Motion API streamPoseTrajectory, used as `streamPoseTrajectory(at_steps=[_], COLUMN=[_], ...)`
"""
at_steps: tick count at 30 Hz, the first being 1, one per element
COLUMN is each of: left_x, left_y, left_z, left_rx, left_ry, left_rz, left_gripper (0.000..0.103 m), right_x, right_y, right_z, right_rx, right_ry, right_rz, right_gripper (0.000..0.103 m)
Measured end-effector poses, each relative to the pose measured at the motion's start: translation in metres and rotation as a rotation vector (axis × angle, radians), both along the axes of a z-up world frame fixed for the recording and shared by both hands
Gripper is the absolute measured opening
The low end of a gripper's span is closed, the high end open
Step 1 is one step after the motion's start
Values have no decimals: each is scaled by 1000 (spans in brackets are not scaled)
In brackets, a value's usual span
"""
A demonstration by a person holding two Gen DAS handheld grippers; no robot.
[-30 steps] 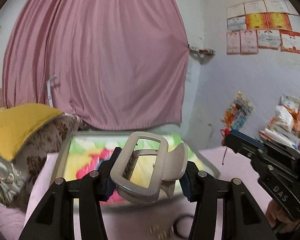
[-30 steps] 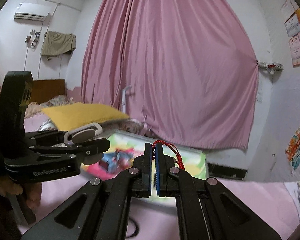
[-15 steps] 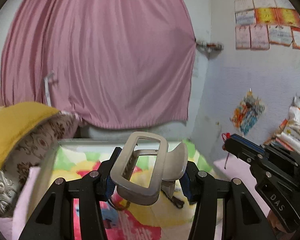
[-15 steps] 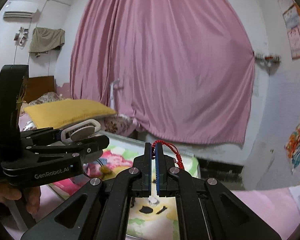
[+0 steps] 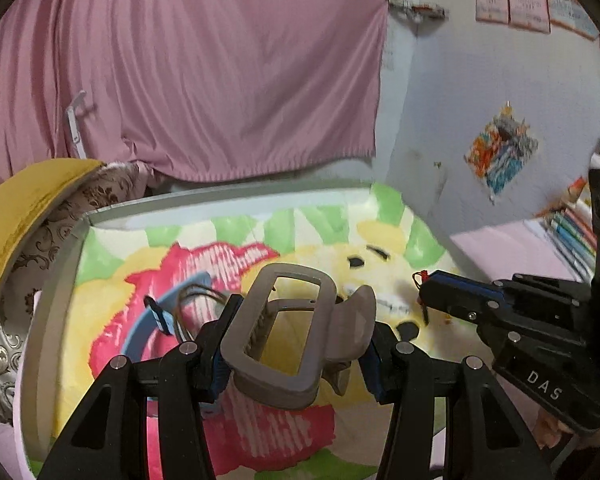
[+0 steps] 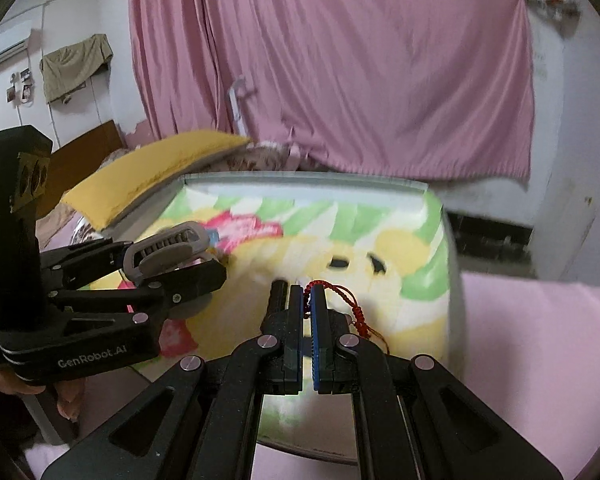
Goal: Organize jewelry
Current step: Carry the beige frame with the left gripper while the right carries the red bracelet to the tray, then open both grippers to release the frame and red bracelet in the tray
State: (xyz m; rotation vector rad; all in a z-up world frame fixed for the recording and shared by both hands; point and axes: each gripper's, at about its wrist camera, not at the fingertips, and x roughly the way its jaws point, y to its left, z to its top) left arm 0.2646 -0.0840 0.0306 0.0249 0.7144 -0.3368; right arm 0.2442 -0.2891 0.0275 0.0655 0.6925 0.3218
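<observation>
Hovering above the cartoon-printed tray (image 5: 60,280), the left gripper (image 5: 296,344) clasps a grey hair claw clip (image 5: 288,336), its long axis pointing away from the camera. Beside it to the right, the right gripper (image 6: 308,300) pinches a red braided cord (image 6: 348,300). Both hang directly over the tray.

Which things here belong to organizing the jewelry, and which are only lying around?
Job:
- grey hair claw, in left gripper
- red cord bracelet, in right gripper
- cartoon-print tray
- blue bangle in tray

Lying about:
- yellow pillow
- pink curtain
- books
</observation>
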Motion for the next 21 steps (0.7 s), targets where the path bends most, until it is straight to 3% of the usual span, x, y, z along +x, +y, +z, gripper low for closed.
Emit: streamPoseTrajectory(at_steps=[2, 10, 16, 18, 21], left_x=[3, 3, 4, 2, -5], left_y=[-2, -4, 0, 2, 9], left_z=[-6, -6, -3, -1, 7], left_rx=[15, 41, 4, -17, -54], left_ry=[32, 35, 39, 31, 3], left_rz=[-8, -14, -22, -24, -17], left_gripper=[49, 49, 51, 57, 64], right_x=[1, 10, 11, 8, -1], right_y=[3, 8, 6, 4, -1], right_z=[-6, -15, -17, -15, -8], right_rx=[4, 19, 32, 40, 53], right_ry=[16, 76, 86, 83, 54], right_rz=[3, 10, 2, -2, -24], right_gripper=[3, 4, 4, 4, 13])
